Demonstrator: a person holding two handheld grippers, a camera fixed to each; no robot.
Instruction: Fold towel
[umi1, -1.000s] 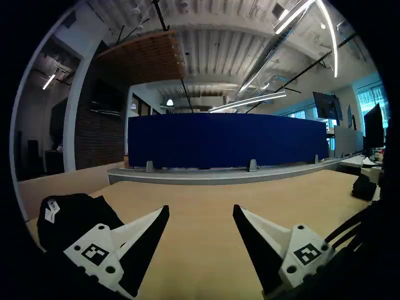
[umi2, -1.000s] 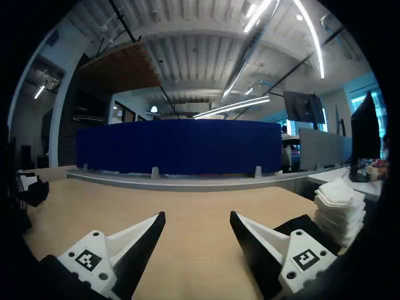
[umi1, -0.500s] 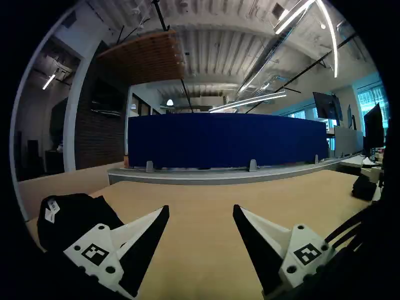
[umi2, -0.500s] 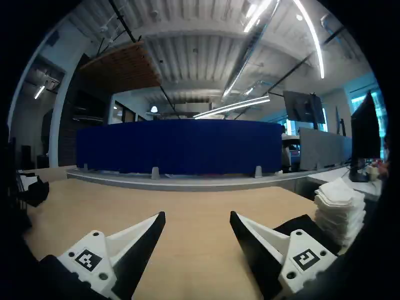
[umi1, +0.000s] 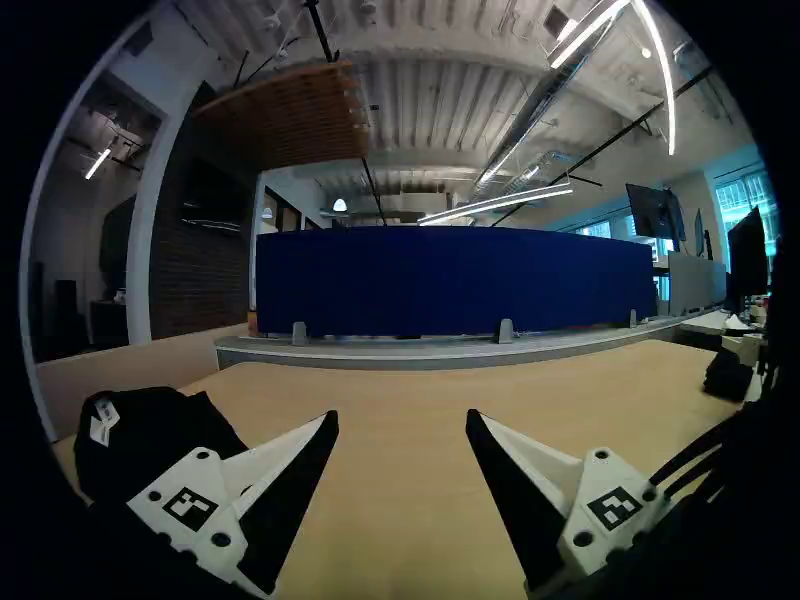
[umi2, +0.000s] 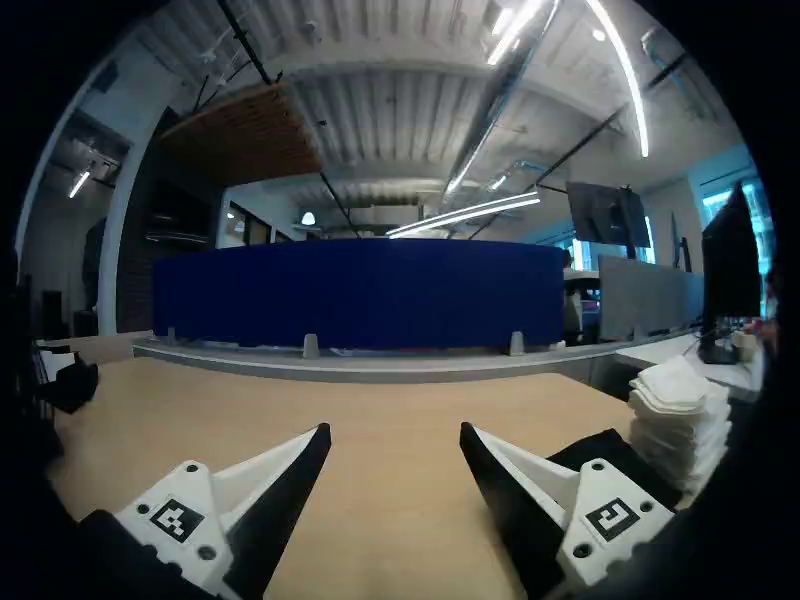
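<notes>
Pale wood table (umi1: 430, 385) is seen under both grippers. A black towel (umi1: 150, 430) with a white tag is bunched beside the left gripper (umi1: 400, 415); white towels (umi2: 680, 415) are stacked by the right gripper (umi2: 394, 428). Both are held wide open, empty, and nothing has been moved.

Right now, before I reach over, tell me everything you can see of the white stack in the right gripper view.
The white stack is a pile of folded cloths, soft-looking, in several layers with rounded fold edges toward the camera and a rumpled top. It stands on the wooden table at the right, beside a black cloth; whether they touch is unclear. The open right gripper is clear of it.
</notes>
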